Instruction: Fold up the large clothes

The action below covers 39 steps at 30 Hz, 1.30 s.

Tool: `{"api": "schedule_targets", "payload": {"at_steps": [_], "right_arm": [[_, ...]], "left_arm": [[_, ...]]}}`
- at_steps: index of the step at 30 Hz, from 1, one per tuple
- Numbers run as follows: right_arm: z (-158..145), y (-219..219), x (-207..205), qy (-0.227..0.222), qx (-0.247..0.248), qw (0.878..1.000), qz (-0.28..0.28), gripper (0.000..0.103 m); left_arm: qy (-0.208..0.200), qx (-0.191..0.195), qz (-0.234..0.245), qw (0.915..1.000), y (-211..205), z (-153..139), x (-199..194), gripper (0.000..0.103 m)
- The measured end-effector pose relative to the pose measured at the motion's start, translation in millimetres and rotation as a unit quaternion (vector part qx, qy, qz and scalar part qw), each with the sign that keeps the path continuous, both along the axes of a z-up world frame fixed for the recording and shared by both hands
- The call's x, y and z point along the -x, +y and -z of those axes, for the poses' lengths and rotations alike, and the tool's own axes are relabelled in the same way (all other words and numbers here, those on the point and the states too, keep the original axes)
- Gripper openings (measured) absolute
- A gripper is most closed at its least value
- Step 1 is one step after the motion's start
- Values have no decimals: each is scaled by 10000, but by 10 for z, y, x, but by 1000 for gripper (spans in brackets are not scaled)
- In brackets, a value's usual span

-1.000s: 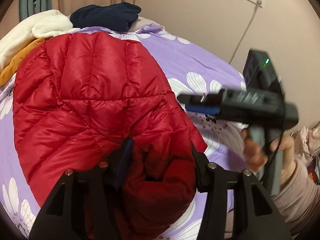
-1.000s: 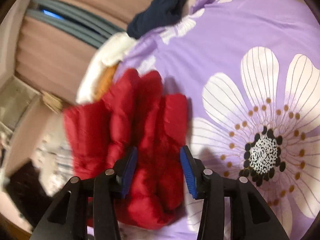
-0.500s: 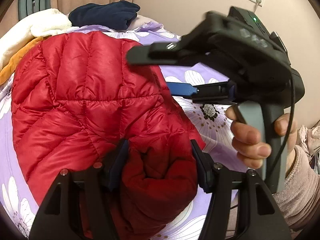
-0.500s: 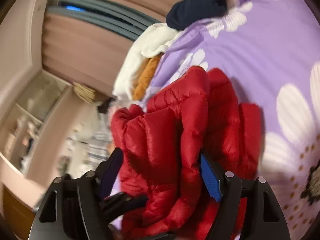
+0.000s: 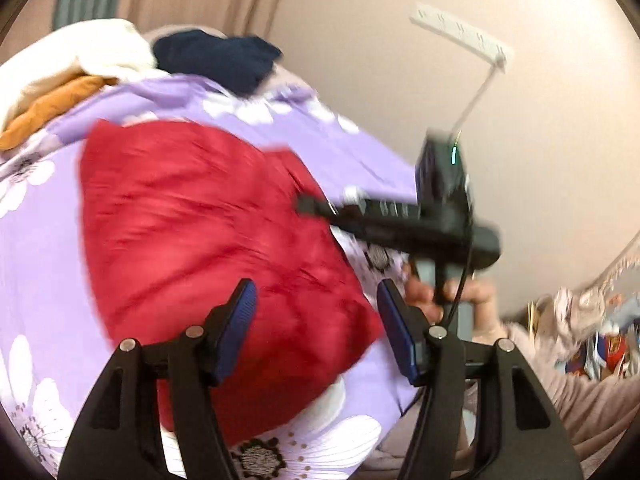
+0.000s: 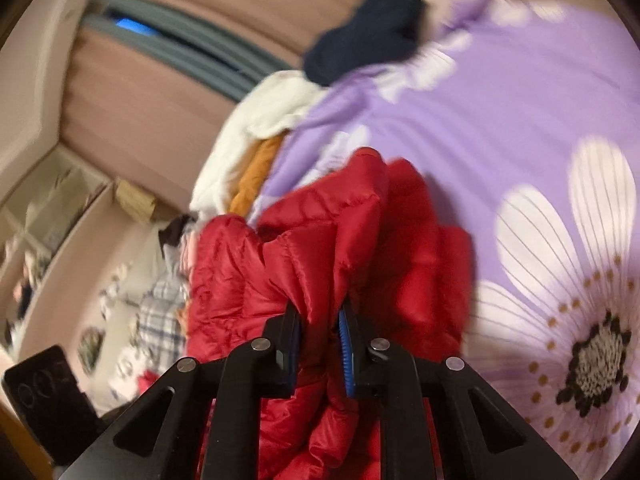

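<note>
From my left wrist view, my left hand-held gripper (image 5: 316, 328) stands wide, its blue pads apart and holding nothing. The red jacket (image 5: 208, 248) lies on the bed (image 5: 40, 280), spread over the purple flowered cover, and its near edge shows in the gap between my pads, below and beyond them; I cannot tell whether either pad touches the fabric. To the right, my right hand-held gripper (image 5: 316, 206) reaches in sideways over the jacket's right edge, my right hand (image 5: 448, 292) on its grip. The picture is blurred there, so its pads cannot be made out. At the far end of the bed lie a navy garment (image 5: 220, 60), a white garment (image 5: 80, 52) and an orange garment (image 5: 52, 108), well apart from the jacket. A power strip (image 5: 464, 34) hangs on the wall.

From my right wrist view, my right hand-held gripper (image 6: 318, 344) is narrow, clamped on a fold of the jacket (image 6: 320, 240). The fabric is pinched between the pads and bunches up beyond them, with more hanging below. The bed (image 6: 500, 120) runs off to the right. The navy garment (image 6: 360, 36), white garment (image 6: 260, 120) and orange garment (image 6: 260, 172) lie beyond the jacket.
</note>
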State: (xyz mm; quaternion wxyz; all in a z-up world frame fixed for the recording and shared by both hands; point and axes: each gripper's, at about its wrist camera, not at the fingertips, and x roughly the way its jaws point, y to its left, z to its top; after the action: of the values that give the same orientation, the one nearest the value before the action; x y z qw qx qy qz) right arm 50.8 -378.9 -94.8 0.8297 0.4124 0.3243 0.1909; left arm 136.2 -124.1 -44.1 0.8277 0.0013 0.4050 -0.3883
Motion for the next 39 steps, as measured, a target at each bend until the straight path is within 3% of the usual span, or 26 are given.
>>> {"api": "schedule_targets", "payload": {"at_steps": [5,7,12,15,17,21,24,29,34,39], "right_arm": [[229,-94,15,261,-190,9993,191,18],[251,-97,20,278,-138,9993,194,18],[271,-88,35,281,-63,9994,169,18],[281,-96,32,285,-75,9994,173,19],[279,-88,33,284,-45,9994,178,19],[278,-89,20,309,-41,9994,166,21],[198,-96,58,306,82,9993,215,25],[-288,-22,338,-200,1175,9918,463,27],[-649,266,584,-873,1417,9859,-174,26],[-527,655,632,-779,1845,9761,-843,26]], "left_arm": [[115,-18,-927,9956,306,52,-465,60],[129,-154,-1213,9924,364,96,-653,45],[-15,-225,-1360,9904,353,91,-1012,26],[-72,-342,-1266,9913,287,135,-1106,26],[-116,-710,-1214,9900,180,229,-1228,27],[350,-1301,-1249,9830,180,619,-1479,27],[548,-1169,-1253,9837,260,705,-1550,27],[459,-1212,-1226,9840,290,702,-1512,27],[449,-1189,-1243,9841,263,696,-1513,27],[361,-1199,-1255,9842,260,698,-1497,27]]}}
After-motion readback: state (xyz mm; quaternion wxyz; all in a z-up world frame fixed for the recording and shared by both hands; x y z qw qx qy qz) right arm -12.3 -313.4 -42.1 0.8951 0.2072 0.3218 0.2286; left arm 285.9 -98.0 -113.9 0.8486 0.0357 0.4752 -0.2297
